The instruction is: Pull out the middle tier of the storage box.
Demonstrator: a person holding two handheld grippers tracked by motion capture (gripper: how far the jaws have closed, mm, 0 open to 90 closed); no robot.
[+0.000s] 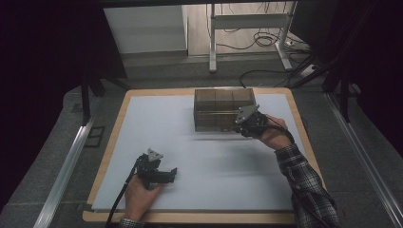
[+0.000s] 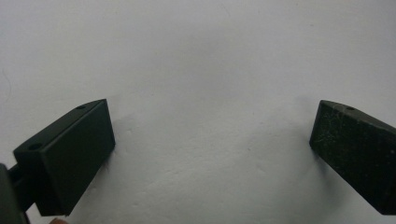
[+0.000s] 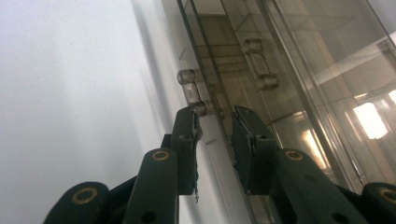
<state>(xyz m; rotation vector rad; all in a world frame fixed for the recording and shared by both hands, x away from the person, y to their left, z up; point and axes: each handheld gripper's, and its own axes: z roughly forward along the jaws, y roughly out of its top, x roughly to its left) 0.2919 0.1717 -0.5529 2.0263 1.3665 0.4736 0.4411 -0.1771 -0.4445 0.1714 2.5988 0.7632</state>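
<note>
Right of centre, my right gripper [image 1: 239, 127] has its jaws narrowed around the clear box's [image 1: 223, 108] front edge; lower left, my left gripper [image 1: 172, 174] rests gaping on the mat [image 1: 204, 161].

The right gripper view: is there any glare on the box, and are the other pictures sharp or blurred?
Right gripper view: bright glare patches on the clear box at the right edge. High view: dim, horizontal streaks smear the white mat below the box. Left gripper view: sharp, with soft shadows beside the left tool.
</note>
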